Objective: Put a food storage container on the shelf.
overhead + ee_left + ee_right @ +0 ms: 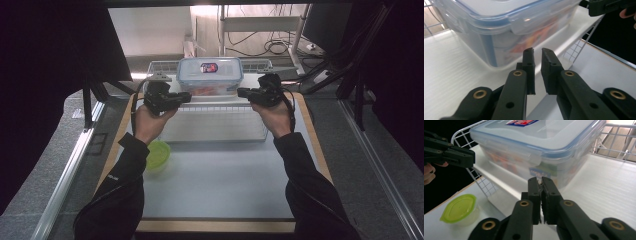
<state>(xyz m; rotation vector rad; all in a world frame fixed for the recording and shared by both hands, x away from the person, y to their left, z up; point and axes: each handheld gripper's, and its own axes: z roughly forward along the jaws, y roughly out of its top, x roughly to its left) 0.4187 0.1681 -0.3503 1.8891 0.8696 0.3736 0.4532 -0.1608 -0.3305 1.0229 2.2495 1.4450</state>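
Observation:
A clear plastic box with a blue-rimmed clip lid (pixel 210 75) stands on the white liner at the back of a wire rack (pixel 215 125). My left gripper (pixel 187 96) points inward at the box's left front corner, its jaws a narrow gap apart with nothing between them. In the left gripper view its jaws (pixel 537 51) stop just short of the box (pixel 499 25). From the other side my right gripper (pixel 241 92) faces the box's right front corner. Its jaws (pixel 540 180) are almost touching and hold nothing, close to the box (pixel 536 145).
A small tub with a lime-green lid (pixel 158 152) sits on the white table mat (pixel 220 185) beside the left forearm, also seen as the green tub (pixel 461 208). The rack's wire walls rise behind and beside the box. Cables and shelving lie beyond the table.

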